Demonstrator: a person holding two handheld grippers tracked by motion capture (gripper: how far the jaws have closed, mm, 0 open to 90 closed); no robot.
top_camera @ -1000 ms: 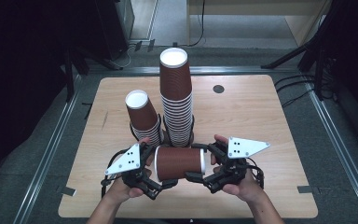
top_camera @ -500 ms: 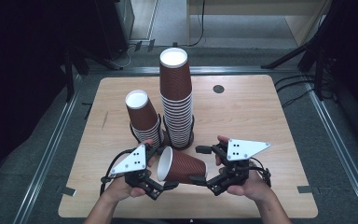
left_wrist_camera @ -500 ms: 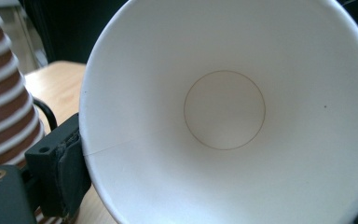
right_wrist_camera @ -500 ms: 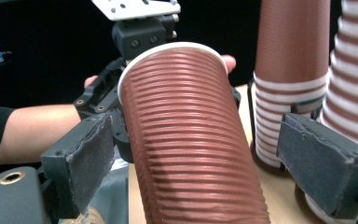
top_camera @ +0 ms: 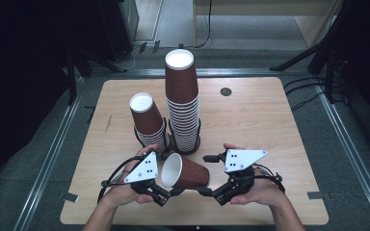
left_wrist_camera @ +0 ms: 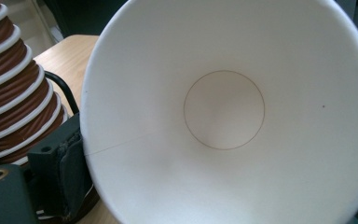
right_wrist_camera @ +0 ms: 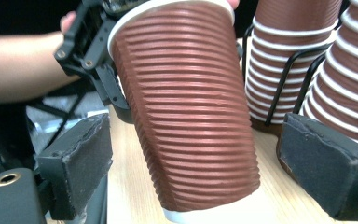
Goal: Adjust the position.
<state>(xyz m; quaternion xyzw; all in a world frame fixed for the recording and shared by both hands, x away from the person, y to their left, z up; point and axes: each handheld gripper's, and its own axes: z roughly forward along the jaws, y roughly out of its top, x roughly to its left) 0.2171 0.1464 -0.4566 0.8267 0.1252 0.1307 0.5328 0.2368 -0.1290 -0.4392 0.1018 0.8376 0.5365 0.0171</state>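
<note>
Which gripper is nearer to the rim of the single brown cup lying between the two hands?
Left. The left gripper grips the cup at its rim; the right gripper stands open around the cup's base end.

From above the person's side we look forward and down over the whole table (top_camera: 270, 125). Our left gripper view faces straight into the paper cup (left_wrist_camera: 223, 109) at close range; our right gripper view sees that cup's ribbed outside (right_wrist_camera: 186, 107), also close
</note>
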